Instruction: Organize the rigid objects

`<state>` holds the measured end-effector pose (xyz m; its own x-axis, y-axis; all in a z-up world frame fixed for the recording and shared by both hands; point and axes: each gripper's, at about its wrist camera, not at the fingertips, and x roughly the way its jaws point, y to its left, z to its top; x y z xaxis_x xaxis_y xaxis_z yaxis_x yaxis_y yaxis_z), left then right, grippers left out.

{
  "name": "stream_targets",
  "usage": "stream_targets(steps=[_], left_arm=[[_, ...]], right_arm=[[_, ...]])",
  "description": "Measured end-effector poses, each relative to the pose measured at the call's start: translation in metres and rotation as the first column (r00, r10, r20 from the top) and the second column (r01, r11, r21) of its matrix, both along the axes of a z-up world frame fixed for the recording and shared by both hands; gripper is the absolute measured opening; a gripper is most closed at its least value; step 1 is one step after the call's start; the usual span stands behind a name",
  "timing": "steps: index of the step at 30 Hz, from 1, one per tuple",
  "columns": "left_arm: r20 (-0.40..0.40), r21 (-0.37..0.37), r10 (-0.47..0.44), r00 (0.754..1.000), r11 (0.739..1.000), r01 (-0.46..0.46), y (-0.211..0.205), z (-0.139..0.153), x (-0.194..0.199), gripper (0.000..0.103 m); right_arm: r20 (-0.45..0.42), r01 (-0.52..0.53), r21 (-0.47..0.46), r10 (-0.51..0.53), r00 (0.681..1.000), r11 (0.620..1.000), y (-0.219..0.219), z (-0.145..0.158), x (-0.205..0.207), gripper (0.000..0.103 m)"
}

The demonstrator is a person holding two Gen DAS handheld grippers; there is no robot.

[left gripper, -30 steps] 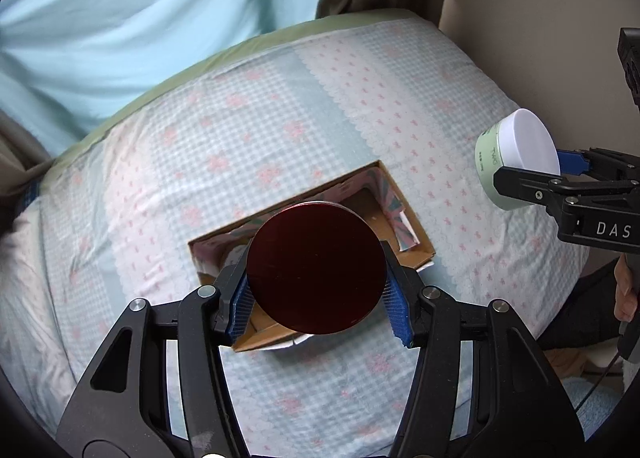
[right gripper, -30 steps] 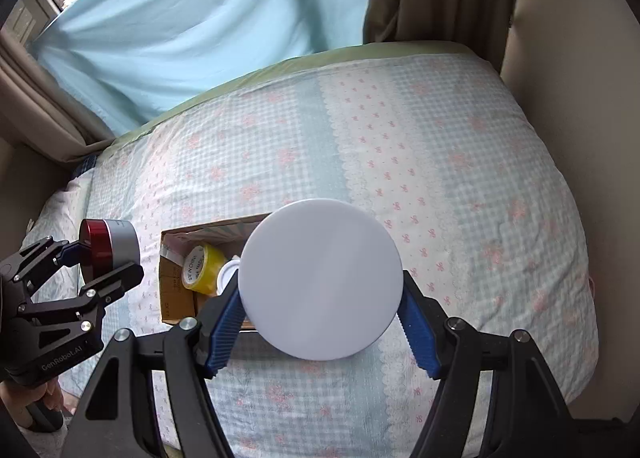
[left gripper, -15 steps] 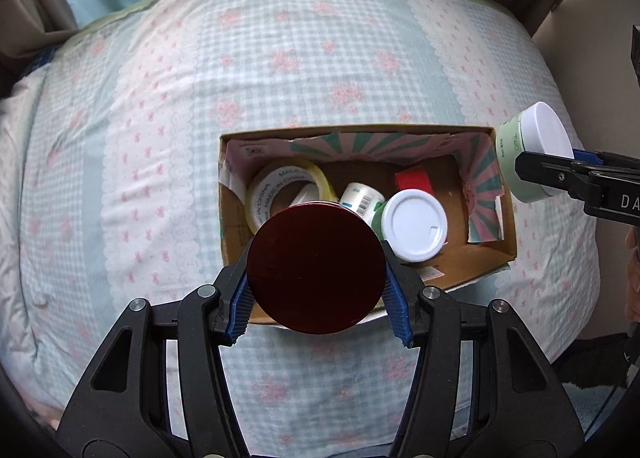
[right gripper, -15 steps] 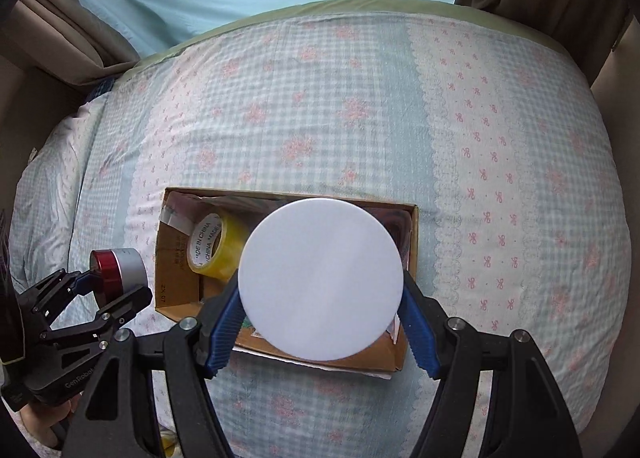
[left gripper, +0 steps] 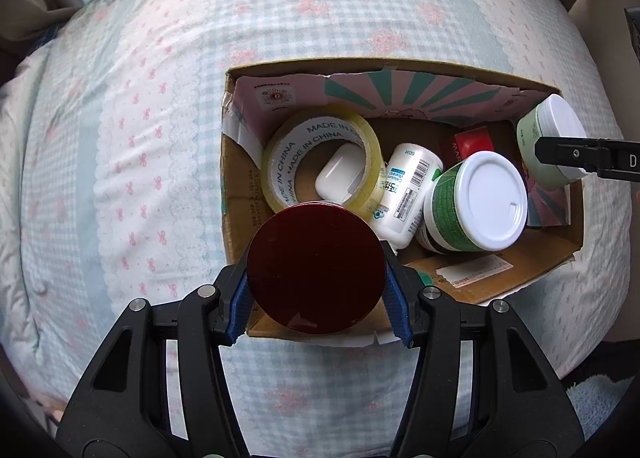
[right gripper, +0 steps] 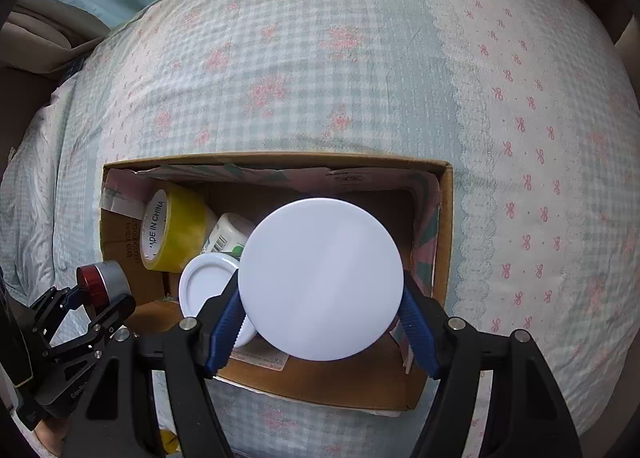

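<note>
Two round jars, both seen lid-on: red jar [left gripper: 316, 268] with a glossy dark-red lid and, in the right view, a silver-grey body; white jar [right gripper: 320, 280] with a plain matte white lid and, in the left view, a pale green body.

Open cardboard box [left gripper: 472, 278] on the bed [left gripper: 132, 105], pink-and-teal print inside. Within: yellow tape roll [left gripper: 320, 159] tilted on edge at the left, small white case [left gripper: 340, 175] seen through its ring, white bottle [left gripper: 404, 193] lying beside it, green-labelled tub [left gripper: 476, 203] with a white lid, red pack [left gripper: 472, 143] behind, mostly hidden.

Red jar clamped between the blue-padded fingers of the left gripper [left gripper: 316, 300], pads on opposite sides of its rim, held over the box's near-left corner. White jar gripped the same way by the right gripper [right gripper: 320, 328], over the box's right end, possibly already below the rim — hard to judge from either view.
</note>
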<state>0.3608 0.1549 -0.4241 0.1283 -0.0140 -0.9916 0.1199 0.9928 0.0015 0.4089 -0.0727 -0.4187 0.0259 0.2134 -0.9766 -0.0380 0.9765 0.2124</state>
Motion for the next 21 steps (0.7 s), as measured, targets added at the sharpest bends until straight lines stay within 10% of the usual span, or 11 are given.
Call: stream_targets(steps=[4, 6, 7, 9, 15, 21], left_arm=[[-0.036, -0.013, -0.014, 0.999, 1.000, 0.014, -0.006, -0.009, 0.004, 0.052], [-0.039, -0.013, -0.013, 0.999, 1.000, 0.012, -0.008, -0.009, 0.005, 0.074], [-0.029, -0.023, -0.011, 1.000, 1.000, 0.010, -0.008, -0.006, 0.005, 0.101], [-0.003, -0.040, -0.011, 1.000, 0.999, 0.010, -0.008, 0.001, 0.006, 0.103], [0.002, -0.051, 0.028, 1.000, 0.998, -0.028, -0.001, 0.010, 0.006, 0.103], [0.037, -0.065, 0.044, 0.998, 0.997, -0.041, 0.000, 0.029, -0.001, 0.103]], right_arm=[[-0.035, 0.028, 0.047, -0.026, 0.999, 0.998, -0.001, -0.008, 0.007, 0.068], [-0.027, 0.043, 0.034, -0.042, 0.999, 0.998, 0.000, -0.005, 0.008, 0.072], [-0.030, 0.058, 0.037, -0.057, 0.998, 0.998, -0.002, -0.004, 0.009, 0.088], [-0.006, 0.084, 0.067, -0.083, 0.996, 0.994, -0.005, 0.004, 0.010, 0.103], [0.081, 0.074, -0.078, -0.068, 0.994, 0.994, -0.008, 0.025, 0.006, 0.103], [0.051, 0.095, -0.020, -0.093, 0.994, 0.995, -0.018, 0.031, -0.009, 0.103]])
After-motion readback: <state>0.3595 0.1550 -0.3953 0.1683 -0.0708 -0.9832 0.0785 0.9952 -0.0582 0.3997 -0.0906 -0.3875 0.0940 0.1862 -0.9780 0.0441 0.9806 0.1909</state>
